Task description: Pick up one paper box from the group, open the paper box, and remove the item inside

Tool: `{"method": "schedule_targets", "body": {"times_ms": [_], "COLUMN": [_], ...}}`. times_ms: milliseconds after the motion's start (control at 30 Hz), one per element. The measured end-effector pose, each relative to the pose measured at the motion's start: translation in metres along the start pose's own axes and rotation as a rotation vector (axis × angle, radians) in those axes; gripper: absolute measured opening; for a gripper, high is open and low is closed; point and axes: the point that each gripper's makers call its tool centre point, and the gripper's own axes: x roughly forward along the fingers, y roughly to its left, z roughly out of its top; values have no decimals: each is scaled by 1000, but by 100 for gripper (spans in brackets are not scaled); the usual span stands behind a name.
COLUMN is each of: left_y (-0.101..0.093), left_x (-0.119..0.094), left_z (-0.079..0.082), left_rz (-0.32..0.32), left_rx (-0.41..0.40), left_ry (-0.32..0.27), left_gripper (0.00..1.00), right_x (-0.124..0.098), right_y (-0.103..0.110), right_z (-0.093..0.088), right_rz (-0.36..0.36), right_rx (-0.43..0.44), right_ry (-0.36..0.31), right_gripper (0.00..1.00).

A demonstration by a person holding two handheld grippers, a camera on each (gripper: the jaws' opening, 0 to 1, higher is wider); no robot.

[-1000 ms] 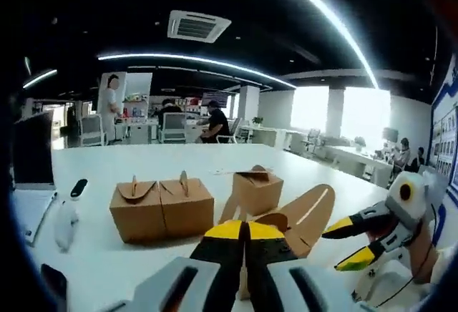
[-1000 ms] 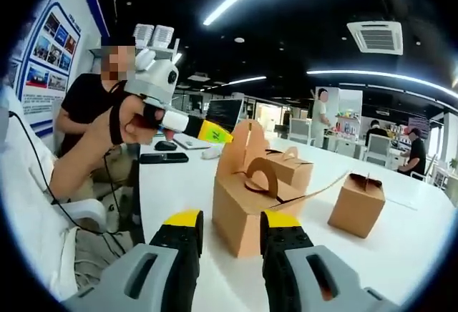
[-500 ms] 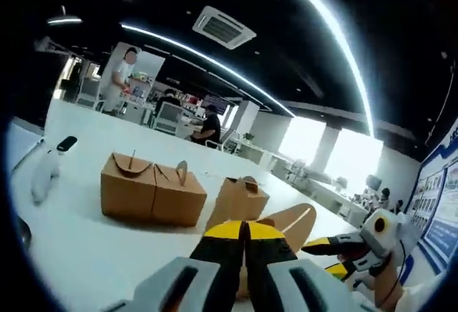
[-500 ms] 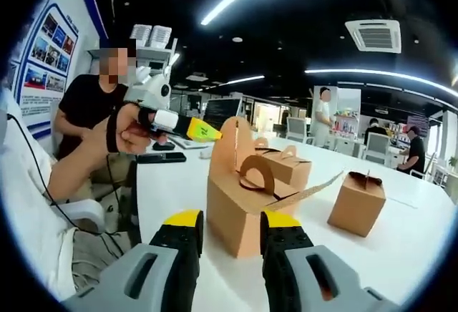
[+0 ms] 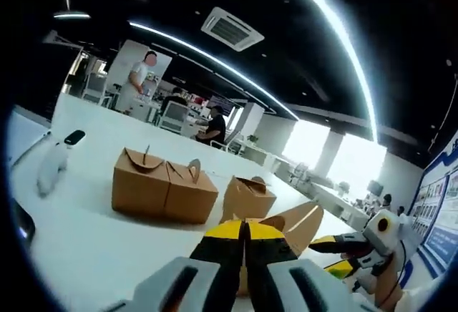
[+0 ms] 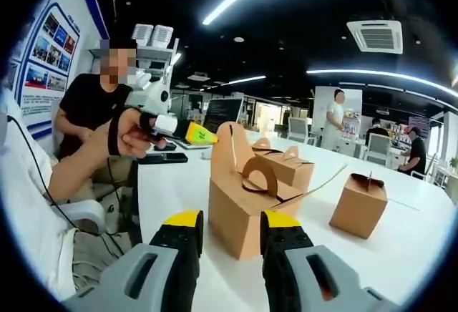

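An open brown paper box (image 6: pixel 240 208) stands on the white table (image 6: pixel 401 255) right in front of my right gripper (image 6: pixel 232 220), whose jaws are open and apart from it. One flap (image 6: pixel 227 144) stands upright, and my left gripper (image 6: pixel 199 134), held by a hand, is shut on its edge. In the left gripper view my left gripper (image 5: pixel 244 227) shows its jaws pressed together on that box, with a spread flap (image 5: pixel 300 220) just beyond. The right gripper (image 5: pixel 333 255) comes in from the right, open. What lies inside the box is hidden.
Two closed boxes (image 5: pixel 161 190) stand side by side, with a third (image 5: pixel 247 197) nearby. A white mouse (image 5: pixel 51 170) and a black phone (image 5: pixel 74 137) lie at the left. A phone (image 6: pixel 162 158) and a laptop (image 6: pixel 223 114) sit beyond the box. People are at far desks.
The left gripper view has tilted and shifted with the hand. In the right gripper view the left gripper has drawn slightly left with the upright flap; the side flap has sunk a little.
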Motion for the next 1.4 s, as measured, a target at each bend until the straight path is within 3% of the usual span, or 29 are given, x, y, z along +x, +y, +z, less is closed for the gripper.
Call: {"method": "schedule_targets", "body": {"times_ms": [333,767,1133,1400], "left_y": [17,23,30,36], "left_x": [-8,-11,-10,-7], "left_z": [-10,-20,-30,-42], "left_rz": [-12,-42,-125,-115], "left_rx": [-96,-177,-412,-451], "left_ry": [-5,0,-28,-24], "left_gripper": [3,3,3,3], "right_x": [2,2,3,2], "right_y": [3,2,1,0], "right_z": [-2,-3,-4,-3], "right_rz": [5,1,4,0], "right_rx": [-2,3,1,-1], "right_ry": [6,8,9,8], "right_gripper": [33,33,33,33]}}
